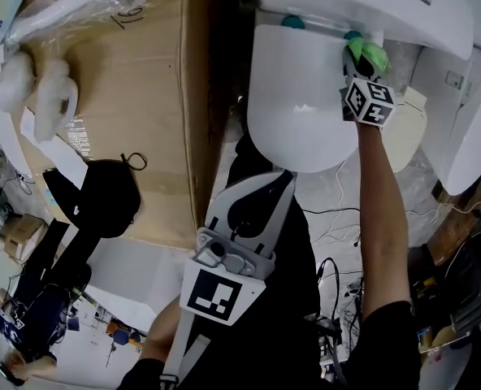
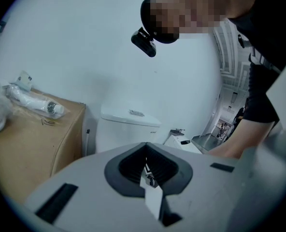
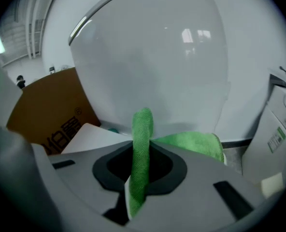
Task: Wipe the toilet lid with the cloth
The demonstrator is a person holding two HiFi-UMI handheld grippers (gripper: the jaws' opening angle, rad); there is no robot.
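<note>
Cardboard box (image 1: pixel 143 96) stands at your far left, just beside the toilet and no part of the job. Your left gripper (image 1: pixel 261 193) hangs low near your body with its jaws closed on nothing, pointed toward the toilet. It looks parked there so it stays out of the wiping arm's way. Further right, the white toilet lid (image 1: pixel 297 96) lies shut, which gives you one broad curved face to work on. At its back right corner, near the hinge, your right gripper (image 1: pixel 362 70) has its jaws clamped on a fold of the green cloth (image 1: pixel 370 54). The rest of the cloth is bunched ahead against the lid. Working from the rear edge likely lets you pull strokes toward yourself.
</note>
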